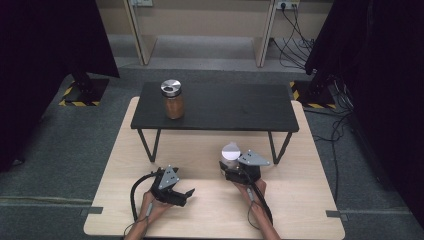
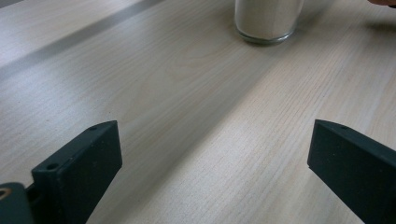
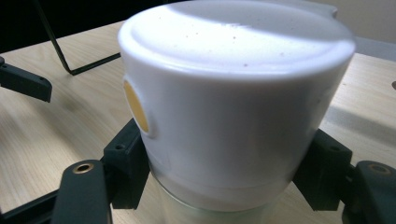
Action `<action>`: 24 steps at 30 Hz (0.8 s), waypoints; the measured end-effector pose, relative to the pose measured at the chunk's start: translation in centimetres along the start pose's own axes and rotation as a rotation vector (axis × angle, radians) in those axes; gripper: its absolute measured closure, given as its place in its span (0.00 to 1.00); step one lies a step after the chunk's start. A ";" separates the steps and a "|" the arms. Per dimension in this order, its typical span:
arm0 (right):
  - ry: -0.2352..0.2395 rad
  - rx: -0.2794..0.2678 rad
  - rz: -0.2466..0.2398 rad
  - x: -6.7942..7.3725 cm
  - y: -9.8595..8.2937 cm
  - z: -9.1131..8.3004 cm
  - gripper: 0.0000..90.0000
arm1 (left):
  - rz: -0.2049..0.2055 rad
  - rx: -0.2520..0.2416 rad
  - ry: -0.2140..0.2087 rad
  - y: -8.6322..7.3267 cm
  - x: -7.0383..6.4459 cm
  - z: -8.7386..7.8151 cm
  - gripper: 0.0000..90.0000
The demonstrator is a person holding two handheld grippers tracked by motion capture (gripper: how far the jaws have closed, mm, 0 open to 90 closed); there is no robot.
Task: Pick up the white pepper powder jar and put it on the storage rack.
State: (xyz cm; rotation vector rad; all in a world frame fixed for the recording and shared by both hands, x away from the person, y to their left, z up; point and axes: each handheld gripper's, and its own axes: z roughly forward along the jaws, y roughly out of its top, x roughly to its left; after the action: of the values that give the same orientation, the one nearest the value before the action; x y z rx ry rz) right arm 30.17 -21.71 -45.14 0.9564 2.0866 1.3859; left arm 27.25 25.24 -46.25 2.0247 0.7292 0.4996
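white-lidded jar (image 3: pixel 233 116) standing on the desk (image 1: pixel 210 150) near its middle, sitting between the right gripper (image 1: pixel 235 167) jaws, which are closing on its glass just below the lid. left gripper (image 1: pixel 181 194) hovering near the front edge, jaws gaping wide, holding nothing.

Smooth white plastic lid (image 3: pixel 233 84) on clear glass jar (image 2: pixel 267 21); pale matt wood-grain table (image 2: pixel 187 93); matt black shelf (image 1: pixel 215 107).

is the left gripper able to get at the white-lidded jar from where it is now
Probably yes: the left gripper is open, with bare table between it and the white-lidded jar. But the right gripper already clamps that jar.
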 end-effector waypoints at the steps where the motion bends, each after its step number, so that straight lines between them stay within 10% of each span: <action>1: 0.000 0.000 0.002 0.0 0.0 0.0 0.34 | 0.000 0.001 0.000 0.0 0.0 0.0 0.02; 24: 0.003 0.000 -0.048 1.7 1.7 -3.0 0.34 | -0.001 0.002 0.001 0.0 0.0 0.0 0.02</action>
State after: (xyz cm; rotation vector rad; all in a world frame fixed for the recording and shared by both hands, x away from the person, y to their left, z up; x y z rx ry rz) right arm 27.49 -21.86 -42.34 0.8990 2.0980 1.3645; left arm 27.24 25.22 -46.22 2.0257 0.7313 0.4996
